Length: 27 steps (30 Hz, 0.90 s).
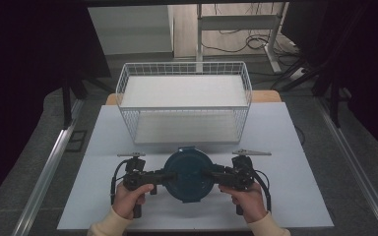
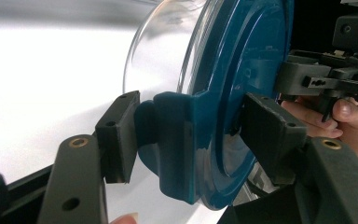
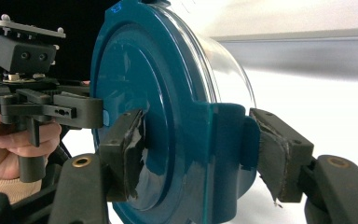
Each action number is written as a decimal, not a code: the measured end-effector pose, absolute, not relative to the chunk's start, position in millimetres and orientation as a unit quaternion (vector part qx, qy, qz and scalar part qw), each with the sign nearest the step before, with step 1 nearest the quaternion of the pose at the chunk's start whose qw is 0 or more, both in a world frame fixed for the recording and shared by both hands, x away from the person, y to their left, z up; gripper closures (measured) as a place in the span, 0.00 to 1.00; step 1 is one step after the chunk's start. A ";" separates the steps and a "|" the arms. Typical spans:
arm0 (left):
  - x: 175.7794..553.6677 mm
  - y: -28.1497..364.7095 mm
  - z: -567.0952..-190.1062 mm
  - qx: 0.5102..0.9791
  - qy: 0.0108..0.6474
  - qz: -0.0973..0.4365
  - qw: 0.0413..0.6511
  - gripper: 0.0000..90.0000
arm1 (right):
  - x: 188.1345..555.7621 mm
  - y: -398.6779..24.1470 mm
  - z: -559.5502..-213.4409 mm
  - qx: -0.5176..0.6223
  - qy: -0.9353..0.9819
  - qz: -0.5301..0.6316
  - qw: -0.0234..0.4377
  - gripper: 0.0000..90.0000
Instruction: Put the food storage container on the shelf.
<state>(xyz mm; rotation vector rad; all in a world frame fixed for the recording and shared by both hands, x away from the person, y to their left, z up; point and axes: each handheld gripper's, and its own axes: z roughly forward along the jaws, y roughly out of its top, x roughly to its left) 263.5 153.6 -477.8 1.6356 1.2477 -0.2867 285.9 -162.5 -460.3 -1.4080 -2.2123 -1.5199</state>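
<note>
I hold a round clear container with a dark teal lid (image 1: 189, 175) between my two grippers, low over the near middle of the bench (image 1: 295, 196). In the high view the lid faces up toward the camera, so the container's axis runs roughly straight up and down, with the clear bowl (image 2: 163, 56) below the lid. One lid tab sits at 12 o'clock on the rim, toward the basket; the other tabs are at 9 and 3 o'clock, where I grip.

My left gripper (image 1: 158, 176) comes in from 9 o'clock and is clenched on the lid's side tab (image 2: 168, 140): one pad presses the tab's bowl side, the other sits on the lid's top face. My right gripper (image 1: 217, 175) comes in from 3 o'clock and is clamped the same way on the opposite tab (image 3: 226, 154), its taped pads (image 3: 133, 149) tight on either side. My left hand (image 1: 130, 196) and right hand (image 1: 246, 196) hold the handles at 7 and 5 o'clock.

The bench top is plain white and matte. At 12 o'clock beyond the lid stands a white wire basket (image 1: 184, 110) with a shelf inside. Past the bench are grey floor, black curtains at both sides, a metal rail (image 1: 47, 172) at 9 o'clock, and cables (image 1: 256, 42) by a table frame at 1 o'clock.
</note>
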 end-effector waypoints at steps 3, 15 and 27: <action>262.4 154.0 -475.3 0.677 0.517 -0.117 0.511 0.44 | 285.0 -162.2 -457.3 -0.461 -0.729 -0.503 0.053 0.42; 261.6 154.4 -468.4 0.677 0.509 -0.114 0.519 0.44 | 283.1 -162.9 -446.7 -0.448 -0.735 -0.508 0.040 0.42; 258.4 154.2 -459.8 0.679 0.502 -0.105 0.525 0.44 | 281.2 -163.4 -436.3 -0.432 -0.741 -0.513 0.030 0.43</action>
